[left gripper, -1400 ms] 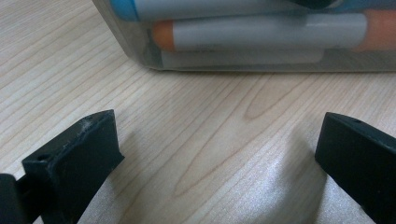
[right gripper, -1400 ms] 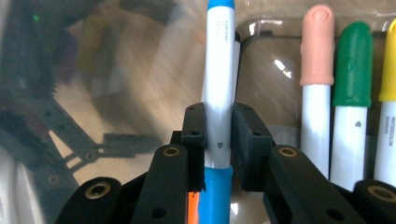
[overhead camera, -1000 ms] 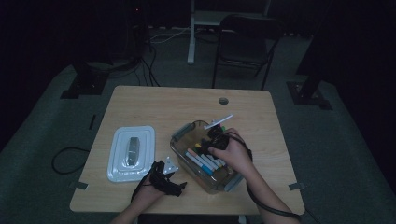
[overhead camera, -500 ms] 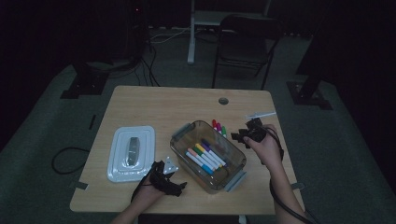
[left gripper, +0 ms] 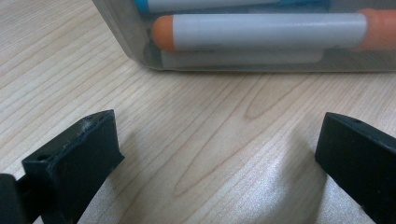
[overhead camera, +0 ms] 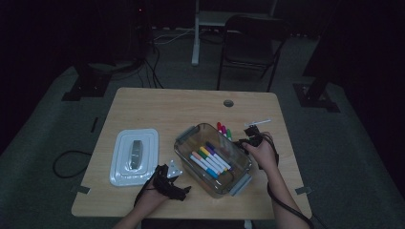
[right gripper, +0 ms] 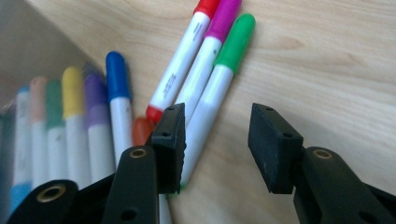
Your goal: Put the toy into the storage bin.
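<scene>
Three markers (right gripper: 205, 70), red, magenta and green, lie side by side on the worktop (overhead camera: 162, 109) just beside the clear container (overhead camera: 212, 160) of markers, beneath the right gripper (right gripper: 217, 140), its empty fingers half spread after closing slightly, while the left gripper (left gripper: 217, 154) rests wide-spread and empty.

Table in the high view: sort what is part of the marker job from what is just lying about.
Part of the job:
- right gripper, jaws open
- three markers on the table
- clear container
- markers in the container

Lying about:
- white lid
- left gripper, open, on the table
- chair
</scene>
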`<state>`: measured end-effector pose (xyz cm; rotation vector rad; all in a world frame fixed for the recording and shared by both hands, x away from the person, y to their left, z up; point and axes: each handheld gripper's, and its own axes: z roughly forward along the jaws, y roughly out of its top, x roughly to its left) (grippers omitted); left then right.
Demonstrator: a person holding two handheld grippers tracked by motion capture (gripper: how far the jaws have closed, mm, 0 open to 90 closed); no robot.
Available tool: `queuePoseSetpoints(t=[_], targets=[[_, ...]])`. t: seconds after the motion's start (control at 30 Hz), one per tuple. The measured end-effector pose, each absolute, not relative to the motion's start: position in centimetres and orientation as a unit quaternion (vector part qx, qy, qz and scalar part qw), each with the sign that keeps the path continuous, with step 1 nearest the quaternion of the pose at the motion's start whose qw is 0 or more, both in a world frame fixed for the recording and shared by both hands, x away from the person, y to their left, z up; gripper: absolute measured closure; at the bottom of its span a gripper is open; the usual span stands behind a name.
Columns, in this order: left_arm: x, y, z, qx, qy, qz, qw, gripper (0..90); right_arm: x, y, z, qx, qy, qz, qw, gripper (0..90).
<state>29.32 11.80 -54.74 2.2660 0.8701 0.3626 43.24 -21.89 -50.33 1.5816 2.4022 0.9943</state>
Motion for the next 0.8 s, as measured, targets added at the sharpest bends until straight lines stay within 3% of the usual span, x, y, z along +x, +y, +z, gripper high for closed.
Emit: queuePoseSetpoints(t=[0.17,0.63,0.73,0.8], targets=[[29.3,11.8,-54.7,0.870,0.334,0.139,0.336,0.5,44.8,-21.3,-51.2,0.536,0.781,0.317,0.042,61.0],[29.3,11.8,-54.7,0.870,0.334,0.139,0.336,0.5,46.3,-20.3,-51.7,0.538,0.788,0.296,0.042,60.0],[29.3,11.8,-54.7,0.870,0.334,0.139,0.336,0.5,46.6,-20.1,-52.0,0.539,0.791,0.286,0.050,64.2],[29.3,11.8,-54.7,0.870,0.334,0.139,0.336,0.5,46.7,-20.1,-51.9,0.543,0.791,0.277,0.055,72.4]])
